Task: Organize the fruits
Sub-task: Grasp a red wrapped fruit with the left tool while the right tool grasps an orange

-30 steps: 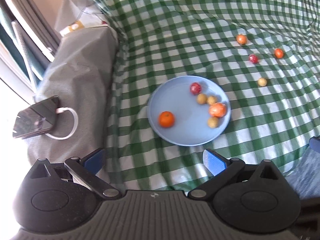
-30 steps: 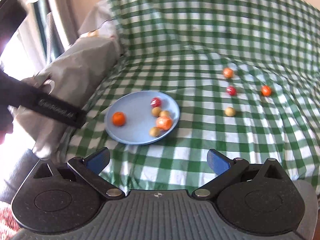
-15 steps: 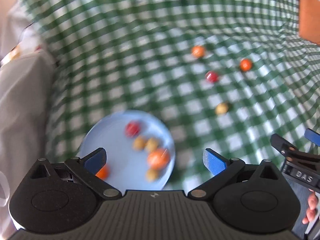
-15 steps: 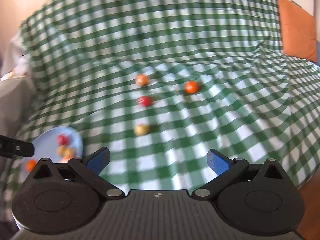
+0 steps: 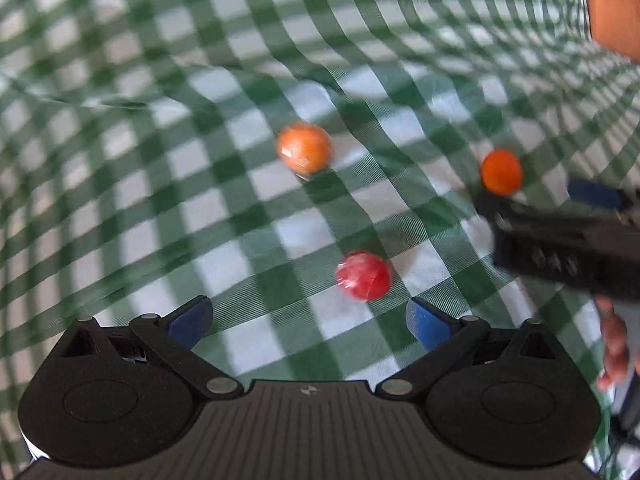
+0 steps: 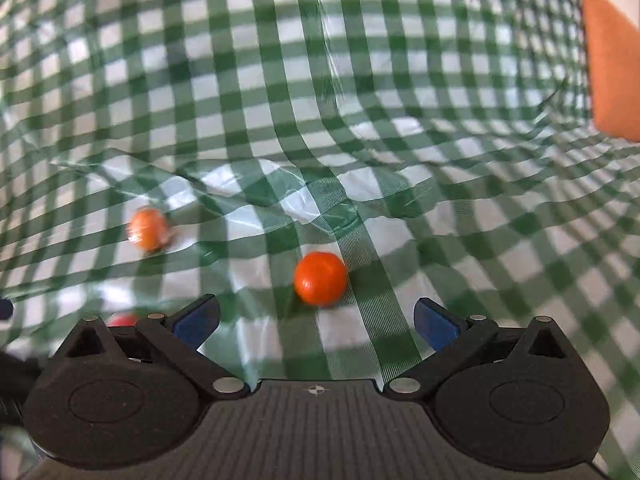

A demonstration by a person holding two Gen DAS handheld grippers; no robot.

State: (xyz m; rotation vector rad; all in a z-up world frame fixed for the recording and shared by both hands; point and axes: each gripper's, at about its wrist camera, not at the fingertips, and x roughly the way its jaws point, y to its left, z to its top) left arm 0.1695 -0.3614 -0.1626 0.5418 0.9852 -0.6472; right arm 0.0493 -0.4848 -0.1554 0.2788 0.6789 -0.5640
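Observation:
In the left wrist view a red fruit (image 5: 363, 275) lies on the green checked cloth just ahead of my open left gripper (image 5: 308, 322), a little right of centre. A pale orange fruit (image 5: 305, 153) sits farther off, and a bright orange fruit (image 5: 501, 171) lies to the right by the other gripper's body (image 5: 568, 246). In the right wrist view the bright orange fruit (image 6: 320, 278) rests just in front of my open right gripper (image 6: 316, 326). The pale orange fruit (image 6: 149, 228) is off to the left, and the red fruit (image 6: 122, 320) peeks out behind the left finger. The plate is out of sight.
The green and white checked cloth (image 6: 360, 100) is wrinkled around the fruits. An orange cushion (image 6: 612, 60) sits at the far right edge. A person's hand (image 5: 614, 350) shows at the right in the left wrist view.
Both grippers swung right and came down close to the loose fruits. The blue plate and the yellow fruit have left both views. Both pairs of fingers stay spread.

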